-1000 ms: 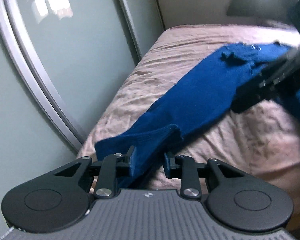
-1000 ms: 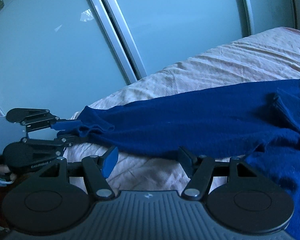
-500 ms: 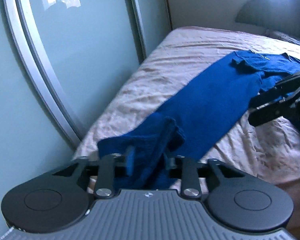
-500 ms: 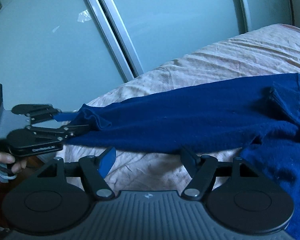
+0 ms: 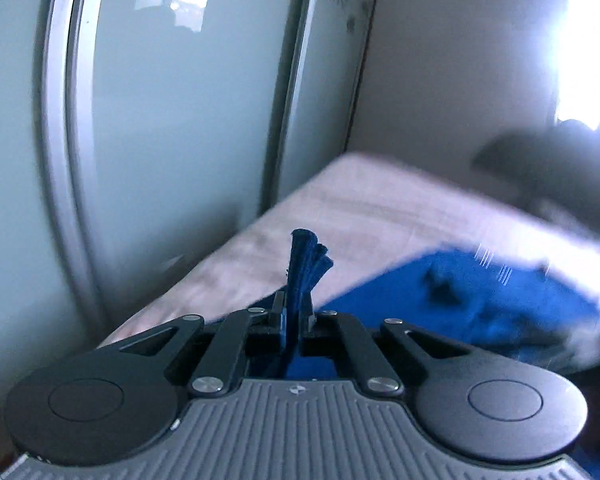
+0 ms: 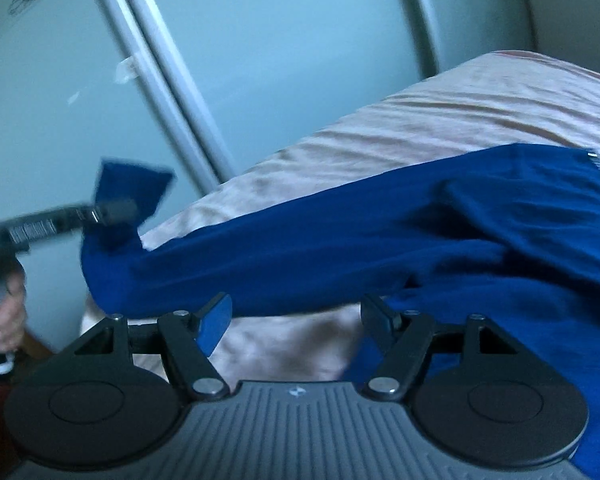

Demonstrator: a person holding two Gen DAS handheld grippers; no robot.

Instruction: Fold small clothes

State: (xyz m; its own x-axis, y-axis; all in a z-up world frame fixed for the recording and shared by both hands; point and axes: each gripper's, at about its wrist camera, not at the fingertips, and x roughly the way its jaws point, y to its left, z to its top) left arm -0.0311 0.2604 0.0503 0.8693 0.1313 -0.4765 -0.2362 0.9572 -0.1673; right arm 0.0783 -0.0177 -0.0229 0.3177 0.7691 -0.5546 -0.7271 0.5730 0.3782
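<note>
The blue sweater (image 6: 380,240) lies stretched across the bed (image 6: 460,100), one end lifted off the sheet. Only the right wrist view shows its full spread and the left gripper (image 6: 112,210) reaching in from the left edge, a bare hand (image 6: 4,312) below it. The left wrist view shows that gripper (image 5: 294,312) clamped on a bunched tuft of the fabric sticking up between its fingers. The right gripper (image 6: 296,312) hovers low over the sweater, jaws wide apart, gripping nothing.
</note>
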